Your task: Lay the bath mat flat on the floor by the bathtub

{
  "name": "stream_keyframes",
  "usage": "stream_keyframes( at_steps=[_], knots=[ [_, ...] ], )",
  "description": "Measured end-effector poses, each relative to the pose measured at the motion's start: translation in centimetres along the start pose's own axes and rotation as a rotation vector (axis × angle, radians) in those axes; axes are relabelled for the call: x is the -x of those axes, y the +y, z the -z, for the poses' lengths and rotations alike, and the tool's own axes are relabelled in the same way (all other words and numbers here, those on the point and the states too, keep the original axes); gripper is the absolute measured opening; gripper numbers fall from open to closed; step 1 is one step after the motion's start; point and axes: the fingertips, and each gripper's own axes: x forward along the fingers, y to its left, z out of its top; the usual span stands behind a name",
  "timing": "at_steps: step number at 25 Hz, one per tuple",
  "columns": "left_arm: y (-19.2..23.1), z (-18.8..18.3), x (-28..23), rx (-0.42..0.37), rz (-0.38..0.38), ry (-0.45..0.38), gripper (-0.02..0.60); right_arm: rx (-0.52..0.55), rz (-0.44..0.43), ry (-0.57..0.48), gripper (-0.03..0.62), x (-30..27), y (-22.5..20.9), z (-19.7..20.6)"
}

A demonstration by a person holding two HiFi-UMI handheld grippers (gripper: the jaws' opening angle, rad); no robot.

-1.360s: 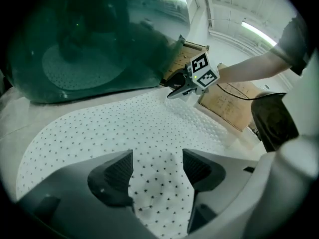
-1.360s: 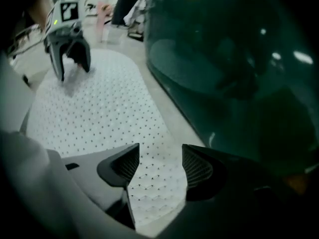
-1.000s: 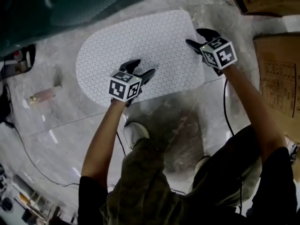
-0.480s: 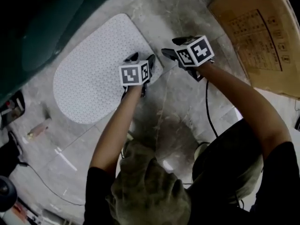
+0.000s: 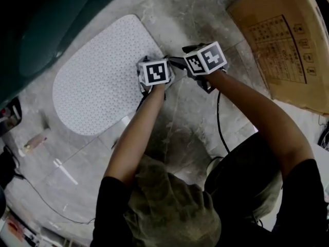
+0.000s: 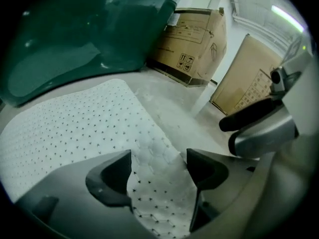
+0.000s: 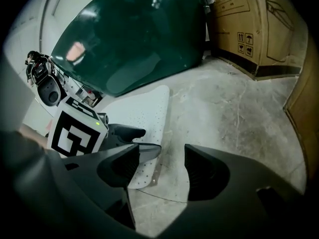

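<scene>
Standing wide apart, the fingers (image 6: 109, 176) of the left gripper (image 6: 158, 166) framed the near edge of the bath mat (image 6: 75, 128). The mat ran through the gap with neither finger closed on it, though whether they touched its surface was hard to say. The right gripper (image 7: 160, 166) also had its jaws spread, and only bare floor (image 7: 234, 113) and the mat's edge showed between them. In the head view both grippers hung close together at the mat's right-hand side, the left one over the mat's edge and the right one just off it, above the floor. The white, dotted mat lay spread out on the grey marbled floor, its far side near the dark green bathtub (image 5: 36, 30). A flattened cardboard box (image 5: 282, 40) lay on the floor to the right of the grippers.
</scene>
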Motion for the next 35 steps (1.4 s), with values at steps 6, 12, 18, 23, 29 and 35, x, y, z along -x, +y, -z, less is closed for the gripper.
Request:
stream_keyframes(
  at_steps=[6,12,18,23,29,35],
  knots=[
    [1.5,-0.1,2.7,0.069,0.094,-0.055,0.146,-0.007,-0.003,-0.051,0.285,0.0,0.1,-2.9],
    [5.9,0.2,7.6,0.160,0.139,-0.204,0.069,-0.092,-0.132,-0.156,0.284,-2.5,2.2,-4.2],
    [10.2,2.6,10.0,0.334,0.161,-0.242,0.067,-0.239,-0.354,-0.143,0.282,-6.4,7.0,-3.3],
    [12.7,4.0,10.7,0.395,0.163,-0.219,0.071,-0.338,-0.351,-0.140,0.282,-10.3,8.5,-3.3],
    [15.3,6.0,10.8,0.413,0.154,-0.155,0.089,-0.349,-0.326,-0.086,0.259,-13.5,10.8,-2.0],
    [16.0,7.7,9.8,0.403,0.191,-0.117,0.098,-0.373,-0.404,-0.070,0.223,-14.2,12.4,-2.2]
  ],
)
